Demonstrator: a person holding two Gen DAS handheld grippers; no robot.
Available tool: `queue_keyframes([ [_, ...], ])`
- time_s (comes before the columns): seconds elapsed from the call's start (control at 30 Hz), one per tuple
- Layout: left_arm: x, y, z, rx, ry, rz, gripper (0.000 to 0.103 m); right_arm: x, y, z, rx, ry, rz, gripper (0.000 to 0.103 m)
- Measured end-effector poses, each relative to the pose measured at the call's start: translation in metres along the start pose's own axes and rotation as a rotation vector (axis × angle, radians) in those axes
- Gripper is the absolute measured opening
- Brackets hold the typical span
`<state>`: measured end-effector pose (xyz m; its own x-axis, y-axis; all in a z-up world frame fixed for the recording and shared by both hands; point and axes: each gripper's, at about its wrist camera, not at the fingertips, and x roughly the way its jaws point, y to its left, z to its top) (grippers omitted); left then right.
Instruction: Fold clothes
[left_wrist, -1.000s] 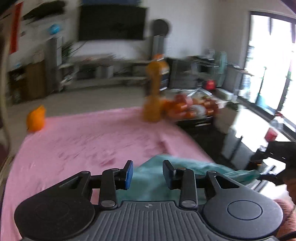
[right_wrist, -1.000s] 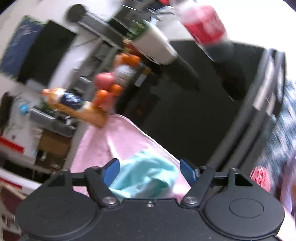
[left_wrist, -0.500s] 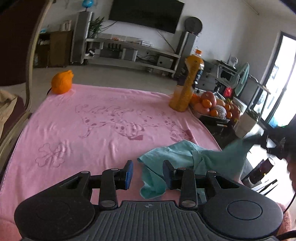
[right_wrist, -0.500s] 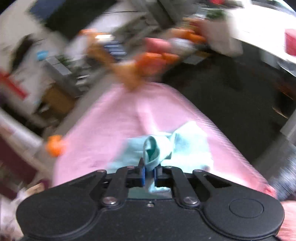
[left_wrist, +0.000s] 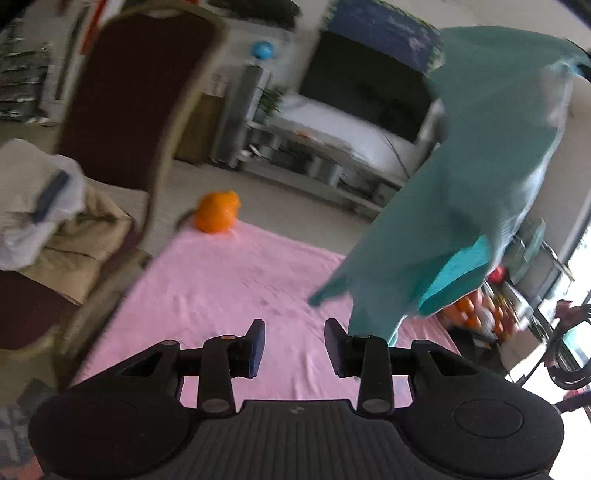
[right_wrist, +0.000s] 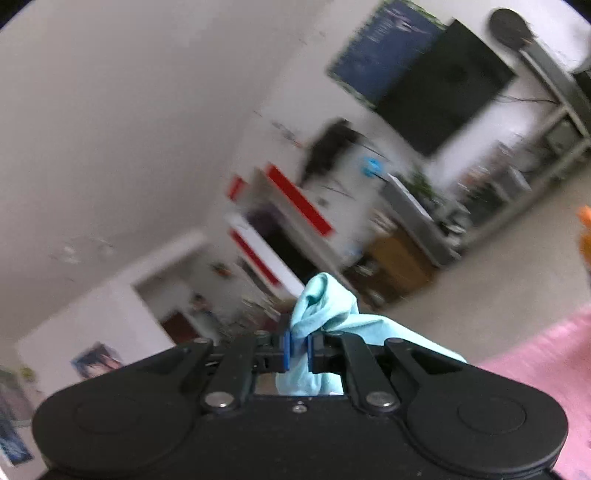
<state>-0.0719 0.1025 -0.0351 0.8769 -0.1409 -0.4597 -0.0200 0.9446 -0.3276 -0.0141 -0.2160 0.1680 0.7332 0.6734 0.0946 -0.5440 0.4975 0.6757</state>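
Teal cloth fills the right of my left wrist view: the teal garment (left_wrist: 469, 192) hangs in the air, high on the right, its lowest corner dangling just over the near right part of the pink sheet (left_wrist: 229, 280) that covers the desk. Half a second ago it lay crumpled on that sheet just ahead of these tongs; now it is off the surface entirely. My left tongs (left_wrist: 294, 345) stand released, with a clear gap between the blue pads and nothing in them. An orange toy (left_wrist: 217, 217) sits at the far edge of the sheet, and a chair (left_wrist: 122, 110) piled with other laundry stands to the left.

In the right wrist view, my right tongs (right_wrist: 298, 350) are clenched on a bunched fold of the same garment, which puffs up above the pads and trails off to the right. The camera that looked down at the desk a moment back now points up toward the wall and the television (right_wrist: 443, 86), with only a strip of pink at the lower right.

My reading is that the garment has been lifted by one pinch to let it hang open, so it is unfolded for now. I would want the free left tongs to catch a hanging corner next, though blur makes the edges hard to pick out.
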Motion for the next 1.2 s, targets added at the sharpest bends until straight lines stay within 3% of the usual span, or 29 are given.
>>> queue_keyframes([
  [0.07, -0.003, 0.006, 0.005, -0.012, -0.012, 0.021, 0.035, -0.007, -0.011, 0.010, 0.026, -0.025, 0.017, 0.008],
  [0.17, -0.003, 0.006, 0.006, -0.010, -0.007, 0.038, 0.035, -0.028, -0.062, 0.014, 0.117, -0.039, -0.075, 0.008],
  [0.27, 0.011, -0.006, -0.001, 0.020, 0.047, 0.040, 0.035, -0.058, -0.149, 0.004, 0.246, -0.036, -0.339, 0.013],
  [0.3, 0.018, -0.013, -0.007, 0.035, 0.078, 0.038, 0.036, -0.069, -0.181, 0.000, 0.291, -0.034, -0.438, 0.020],
  [0.33, 0.025, -0.020, -0.014, 0.052, 0.112, 0.033, 0.036, -0.080, -0.206, -0.007, 0.327, -0.026, -0.527, 0.036],
  [0.53, 0.067, -0.046, -0.054, 0.114, 0.291, 0.010, 0.036, -0.157, -0.299, -0.071, 0.446, 0.078, -0.938, 0.037],
  [0.7, 0.089, -0.044, -0.069, 0.116, 0.339, 0.055, 0.038, -0.148, -0.290, -0.118, 0.400, 0.222, -0.915, 0.037],
  [0.97, 0.127, -0.026, -0.071, 0.182, 0.308, 0.210, 0.042, -0.137, -0.284, -0.185, 0.423, 0.239, -0.889, 0.039],
  [1.2, 0.160, -0.023, -0.082, 0.236, 0.310, 0.207, 0.043, -0.129, -0.284, -0.230, 0.413, 0.334, -0.857, 0.042],
])
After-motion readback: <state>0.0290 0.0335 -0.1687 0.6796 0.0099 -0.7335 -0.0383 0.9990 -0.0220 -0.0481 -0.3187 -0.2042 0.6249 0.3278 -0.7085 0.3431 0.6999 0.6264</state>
